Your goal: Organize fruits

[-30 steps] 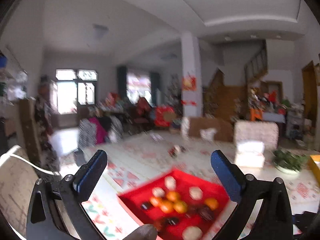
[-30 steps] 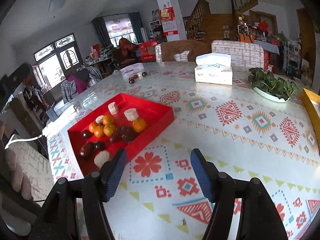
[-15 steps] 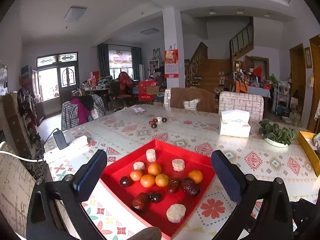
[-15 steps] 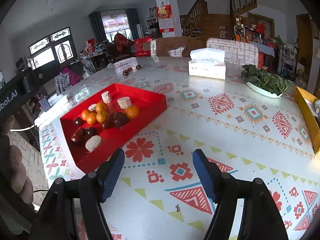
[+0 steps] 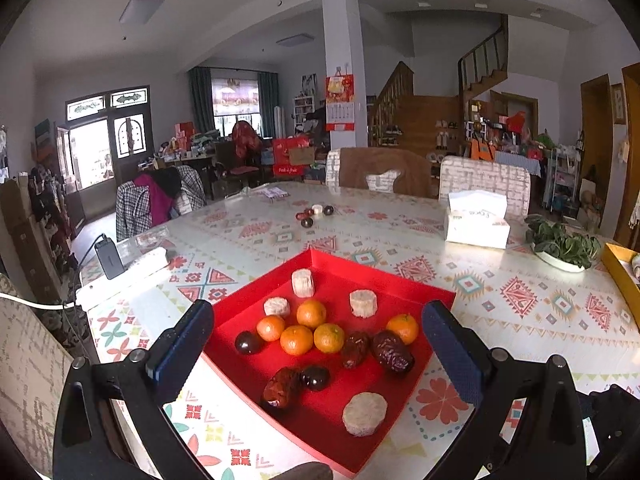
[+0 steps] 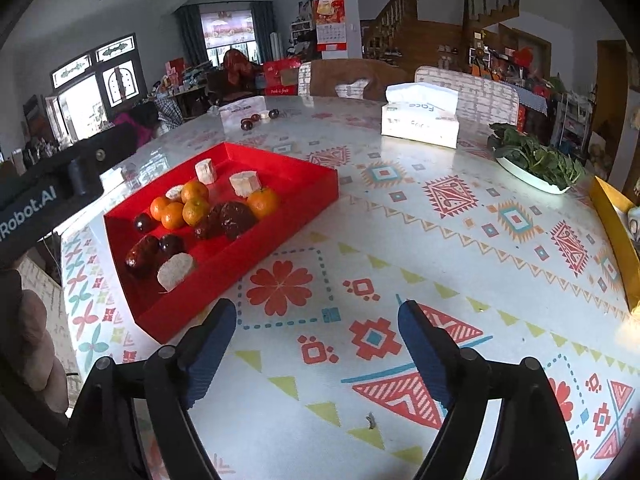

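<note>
A red tray [image 5: 404, 284] sits on the patterned table and holds several oranges [image 5: 297, 339], dark red dates [image 5: 391, 351], dark round fruits [image 5: 248, 342] and pale round slices [image 5: 365, 413]. It also shows in the right wrist view [image 6: 304, 176], at the left. My left gripper [image 5: 318, 350] is open and empty, hovering above the tray's near side. My right gripper [image 6: 316, 342] is open and empty over bare table to the right of the tray. A few loose dark fruits and a pale slice [image 5: 314, 212] lie far back on the table.
A white tissue box [image 5: 476, 220] and a dish of green leaves [image 5: 562, 242] stand at the back right. A yellow tray [image 6: 616, 232] lies at the right edge. A charger and power strip [image 5: 120, 268] sit at the table's left edge. Chairs line the far side.
The left gripper has swung down and steadied over the tray, which now fills more of its view. The right gripper has moved slightly closer to the table. Both stay open.
</note>
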Demonstrator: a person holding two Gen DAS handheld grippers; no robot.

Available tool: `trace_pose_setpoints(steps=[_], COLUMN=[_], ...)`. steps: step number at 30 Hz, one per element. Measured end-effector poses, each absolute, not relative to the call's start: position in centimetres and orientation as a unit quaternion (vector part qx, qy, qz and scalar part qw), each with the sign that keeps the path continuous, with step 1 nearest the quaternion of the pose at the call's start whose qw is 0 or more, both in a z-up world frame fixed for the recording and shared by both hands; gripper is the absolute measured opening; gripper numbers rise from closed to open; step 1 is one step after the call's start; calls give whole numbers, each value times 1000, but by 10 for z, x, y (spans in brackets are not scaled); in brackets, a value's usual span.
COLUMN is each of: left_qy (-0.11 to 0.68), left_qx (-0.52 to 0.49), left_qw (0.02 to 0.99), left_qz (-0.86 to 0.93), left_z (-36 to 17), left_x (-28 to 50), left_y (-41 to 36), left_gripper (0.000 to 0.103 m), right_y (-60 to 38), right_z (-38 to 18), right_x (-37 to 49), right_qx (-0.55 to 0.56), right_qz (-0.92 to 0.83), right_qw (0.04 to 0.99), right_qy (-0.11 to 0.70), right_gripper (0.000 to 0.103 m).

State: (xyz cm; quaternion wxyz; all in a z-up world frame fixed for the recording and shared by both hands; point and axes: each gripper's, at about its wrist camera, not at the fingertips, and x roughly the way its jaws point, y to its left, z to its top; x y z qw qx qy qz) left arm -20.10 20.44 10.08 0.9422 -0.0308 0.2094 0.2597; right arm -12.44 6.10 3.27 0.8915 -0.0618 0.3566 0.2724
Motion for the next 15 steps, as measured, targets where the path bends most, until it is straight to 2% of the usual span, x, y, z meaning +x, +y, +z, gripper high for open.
trace_pose_setpoints(steps=[15], left_qy=[242], left_qx=[-38], left_qw=[939], left_qz=[242], left_z=[81], left_x=[-193], left_y=[218], left_gripper=[103], right_y=[78], right_z=[23], right_x=[-121], right_qx=[-78], right_qz=[268], right_qw=[885], right_qy=[373], right_gripper=[88])
